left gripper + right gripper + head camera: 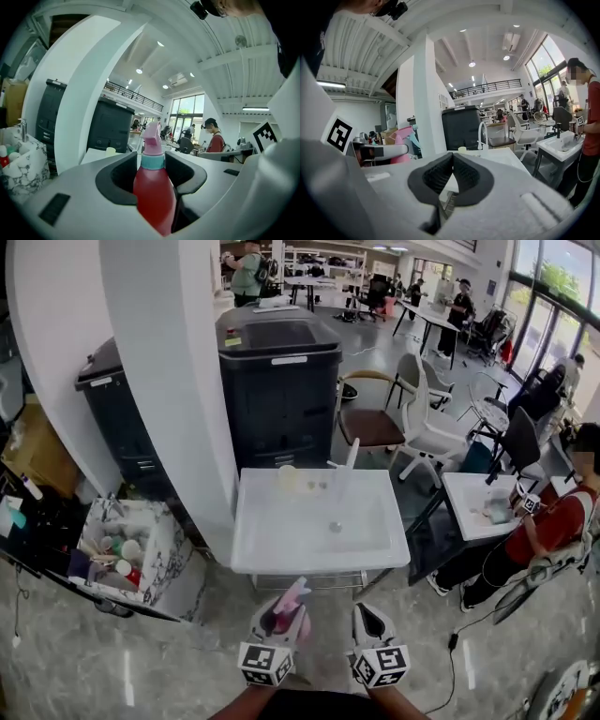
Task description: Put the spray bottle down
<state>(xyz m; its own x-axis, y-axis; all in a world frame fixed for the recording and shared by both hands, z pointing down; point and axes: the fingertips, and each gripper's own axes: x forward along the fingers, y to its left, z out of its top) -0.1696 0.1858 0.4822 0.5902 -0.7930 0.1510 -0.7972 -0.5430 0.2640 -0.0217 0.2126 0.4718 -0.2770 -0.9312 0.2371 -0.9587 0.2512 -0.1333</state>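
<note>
A spray bottle (153,190) with a red body, teal collar and pink spray head stands upright between the jaws of my left gripper (152,166), which is shut on its body. In the head view the bottle's pink head (292,594) sticks out of the left gripper (279,620), held in the air just in front of the white sink table (253,549). Beside it my right gripper (372,620) is shut with nothing in it, and its dark pads (440,174) meet. The bottle's pink head (401,140) shows at the left of the right gripper view.
The sink table carries a white faucet (349,460) and a pale cup (287,476) at its back edge. A white pillar (178,381) and black cabinets (281,381) stand behind it. A marbled box of bottles (131,549) sits at the left. A person (553,531) stands at another sink to the right.
</note>
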